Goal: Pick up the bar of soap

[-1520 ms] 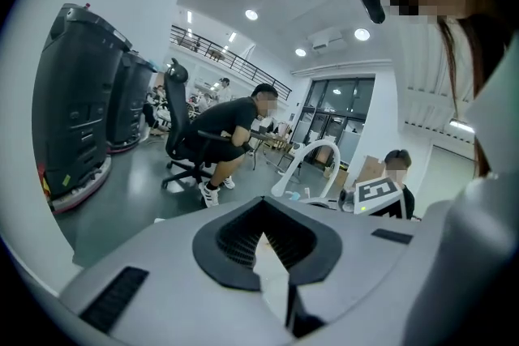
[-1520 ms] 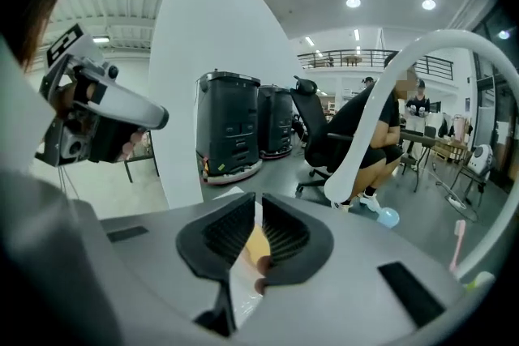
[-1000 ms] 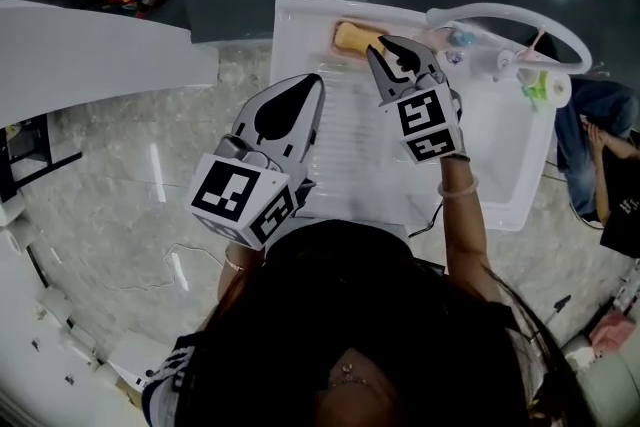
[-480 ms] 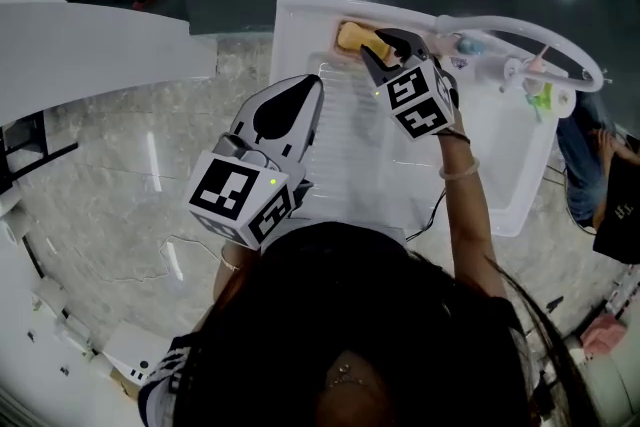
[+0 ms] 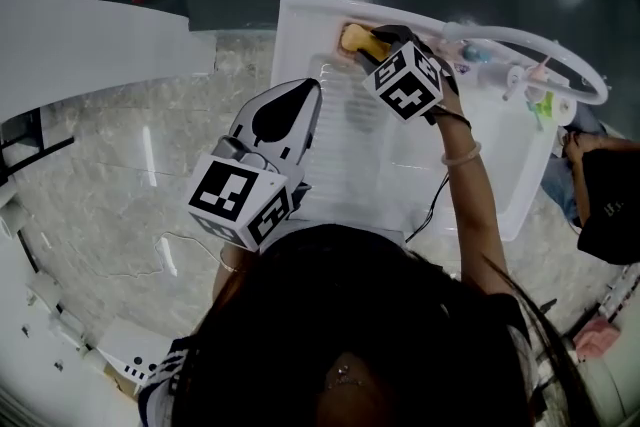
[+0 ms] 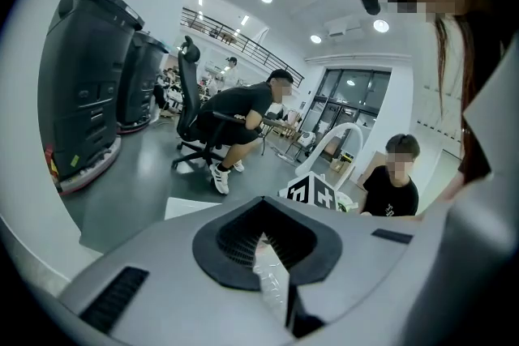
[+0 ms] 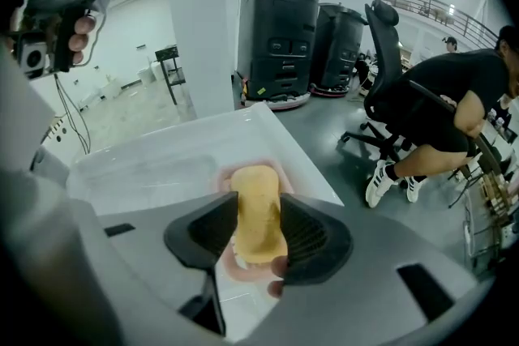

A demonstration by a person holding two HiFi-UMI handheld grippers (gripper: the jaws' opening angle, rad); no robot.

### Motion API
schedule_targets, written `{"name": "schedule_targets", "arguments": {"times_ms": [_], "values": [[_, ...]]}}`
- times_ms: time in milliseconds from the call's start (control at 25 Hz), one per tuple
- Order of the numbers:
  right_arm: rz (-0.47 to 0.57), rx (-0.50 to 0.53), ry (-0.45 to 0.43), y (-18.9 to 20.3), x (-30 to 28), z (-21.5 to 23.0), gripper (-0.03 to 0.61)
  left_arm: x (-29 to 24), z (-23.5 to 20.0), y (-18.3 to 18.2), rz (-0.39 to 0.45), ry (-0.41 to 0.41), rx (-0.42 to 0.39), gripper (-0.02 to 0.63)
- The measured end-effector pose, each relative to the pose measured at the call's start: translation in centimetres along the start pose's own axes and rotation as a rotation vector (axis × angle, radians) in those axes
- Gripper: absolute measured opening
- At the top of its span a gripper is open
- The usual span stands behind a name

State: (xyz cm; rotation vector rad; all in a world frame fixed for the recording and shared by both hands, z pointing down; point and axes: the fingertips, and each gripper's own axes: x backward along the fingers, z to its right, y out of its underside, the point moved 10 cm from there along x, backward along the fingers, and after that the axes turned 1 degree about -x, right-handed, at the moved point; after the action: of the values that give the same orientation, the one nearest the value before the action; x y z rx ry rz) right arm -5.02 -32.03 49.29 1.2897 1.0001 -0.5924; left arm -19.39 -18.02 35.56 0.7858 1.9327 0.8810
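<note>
Right gripper lowered and tipped steeper toward the far corner of the sink, closer to the soap than a second ago, jaws just opened wider, soap now standing between them, formerly ahead of the tips.

Left gripper sits in close to the body, pointing forward and slightly down, jaws together bar a thin sliver. Right arm is stretched out forward, with the right gripper tipped steeply down and its marker cube facing up. Its jaws have just been opening and now stand apart either side of the bar of soap, not clamped on it.
</note>
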Motion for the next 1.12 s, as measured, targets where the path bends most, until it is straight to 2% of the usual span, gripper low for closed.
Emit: {"name": "schedule_targets", "arguments": {"times_ms": [320, 640, 800, 960, 1120], "values": [[-0.101, 0.004, -0.094, -0.9, -1.0, 0.7, 0.163, -0.1, -0.3, 0.2, -0.014, 0.006, 0.007, -0.003], [-0.161, 0.002, -0.129, -1.2, -2.1, 0.6, 0.178, 0.0, -0.6, 0.3, -0.017, 0.0, 0.012, -0.003], [-0.208, -0.047, -0.148, -1.2, -2.6, 0.7, 0.183, 0.0, -0.6, 0.3, -0.018, 0.006, 0.012, -0.003], [-0.198, -0.046, -0.14, -1.5, -2.7, 0.8, 0.183, 0.0, -0.7, 0.4, -0.017, 0.007, 0.011, -0.003], [-0.165, -0.055, -0.082, -1.5, -2.4, 0.5, 0.192, 0.4, -0.6, 0.4, -0.01, 0.008, 0.011, -0.003]]}}
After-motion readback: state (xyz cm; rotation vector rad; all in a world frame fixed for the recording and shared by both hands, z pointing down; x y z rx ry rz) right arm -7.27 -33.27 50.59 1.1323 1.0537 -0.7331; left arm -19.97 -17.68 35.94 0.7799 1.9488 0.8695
